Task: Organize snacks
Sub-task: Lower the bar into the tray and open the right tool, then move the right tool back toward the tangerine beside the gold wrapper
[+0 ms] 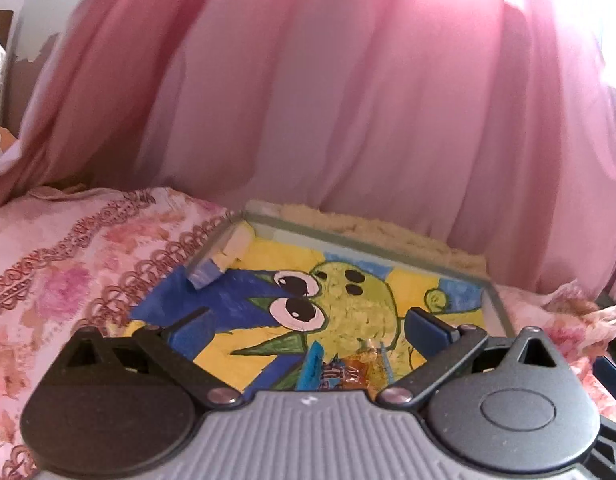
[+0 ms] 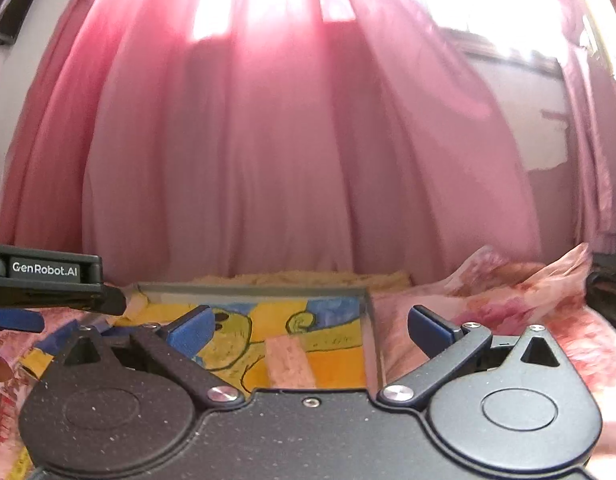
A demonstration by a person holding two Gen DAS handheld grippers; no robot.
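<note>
A glass-topped surface with a painted cartoon picture [image 1: 347,292] lies on a pink floral cloth [image 1: 68,280], a crinkled snack wrapper [image 1: 347,372] on its near edge, pink curtains [image 1: 347,100] hanging behind it.

Pink curtain [image 2: 300,140] glows with backlight; below it a floral pink bedsheet [image 1: 68,264] carries a glass-covered cartoon painting [image 1: 347,292].

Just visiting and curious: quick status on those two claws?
Left gripper open, right gripper open, both empty. Snack wrapper lies on painted tray, under left gripper. Nothing blocking.
</note>
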